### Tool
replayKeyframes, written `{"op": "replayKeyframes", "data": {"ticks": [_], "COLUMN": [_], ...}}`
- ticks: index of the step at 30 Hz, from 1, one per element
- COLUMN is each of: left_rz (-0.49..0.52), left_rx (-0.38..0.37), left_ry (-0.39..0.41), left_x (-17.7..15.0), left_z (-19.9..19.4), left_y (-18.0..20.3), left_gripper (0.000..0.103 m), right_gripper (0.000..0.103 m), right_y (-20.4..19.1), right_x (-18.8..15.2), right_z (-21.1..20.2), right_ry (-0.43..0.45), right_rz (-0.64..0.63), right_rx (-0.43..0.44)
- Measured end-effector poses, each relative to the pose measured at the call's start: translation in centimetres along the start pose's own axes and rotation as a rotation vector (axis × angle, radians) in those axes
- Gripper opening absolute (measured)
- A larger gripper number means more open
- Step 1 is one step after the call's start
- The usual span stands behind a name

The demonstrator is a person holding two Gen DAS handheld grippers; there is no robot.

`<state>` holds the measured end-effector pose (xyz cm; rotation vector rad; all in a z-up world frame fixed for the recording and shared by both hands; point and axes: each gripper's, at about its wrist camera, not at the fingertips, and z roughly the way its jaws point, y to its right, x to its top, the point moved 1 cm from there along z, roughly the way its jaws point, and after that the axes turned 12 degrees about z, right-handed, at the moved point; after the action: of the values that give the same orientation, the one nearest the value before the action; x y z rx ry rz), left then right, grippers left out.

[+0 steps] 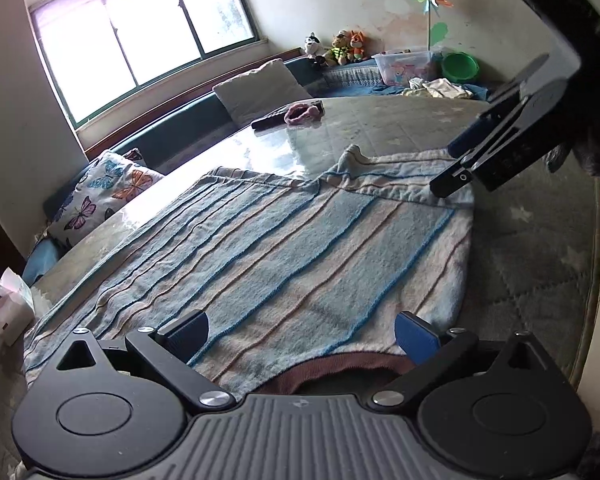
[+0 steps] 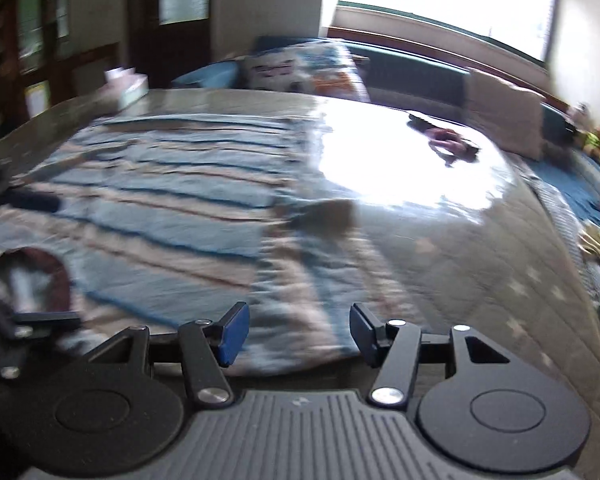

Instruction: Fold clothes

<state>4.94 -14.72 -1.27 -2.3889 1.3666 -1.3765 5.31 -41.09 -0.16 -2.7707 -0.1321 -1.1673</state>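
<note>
A blue and pink striped sweater (image 1: 284, 248) lies spread flat on the glass-topped table (image 1: 380, 124). Its brown collar (image 1: 340, 366) faces me, and one side (image 2: 300, 280) is folded over the body. My left gripper (image 1: 302, 336) hovers open just above the collar end, with nothing between its pads. My right gripper (image 1: 456, 162) comes in from the upper right, and its lower fingertip is at the sweater's right edge. The right wrist view is blurred. It shows the right gripper (image 2: 298, 334) open over the near hem of the sweater (image 2: 160, 220), its pads clear of the cloth.
A pink hair band (image 1: 303, 113) and a dark remote (image 1: 270, 121) lie at the table's far side. A tissue box (image 1: 10, 308) stands at the left corner. Behind are pillows (image 1: 260, 88), soft toys (image 1: 340, 46), a plastic bin (image 1: 406, 66) and a green basin (image 1: 460, 66). The table's rim (image 1: 598, 264) curves along the right.
</note>
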Motion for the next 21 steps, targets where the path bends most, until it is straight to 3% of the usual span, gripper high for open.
{"op": "replayKeyframes", "data": {"ticks": [10, 12, 16, 21], "left_rz": [-0.078, -0.096, -0.122, -0.150], "left_rx": [0.008, 0.005, 0.011, 0.036], "left_ry": [-0.022, -0.026, -0.031, -0.046], "left_x": [0.4, 0.4, 0.2, -0.6], "left_z": [0.5, 0.5, 0.5, 0.1], "left_y": [-0.9, -0.9, -1.3, -1.9], "left_gripper": [0.102, 0.102, 0.103, 0.103], "right_gripper": [0.049, 0.044, 0.014, 0.007], "right_y": [4.8, 4.9, 4.7, 3.6], "right_x": [-0.1, -0.2, -0.4, 0.2], "right_z": [1.8, 1.8, 1.5, -0.2], "right_ry": [0.040, 0.045, 0.054, 0.100], "right_rz": [0.183, 0.199, 0.222, 0.228], "right_rx": [-0.118, -0.111, -0.094, -0.056]}}
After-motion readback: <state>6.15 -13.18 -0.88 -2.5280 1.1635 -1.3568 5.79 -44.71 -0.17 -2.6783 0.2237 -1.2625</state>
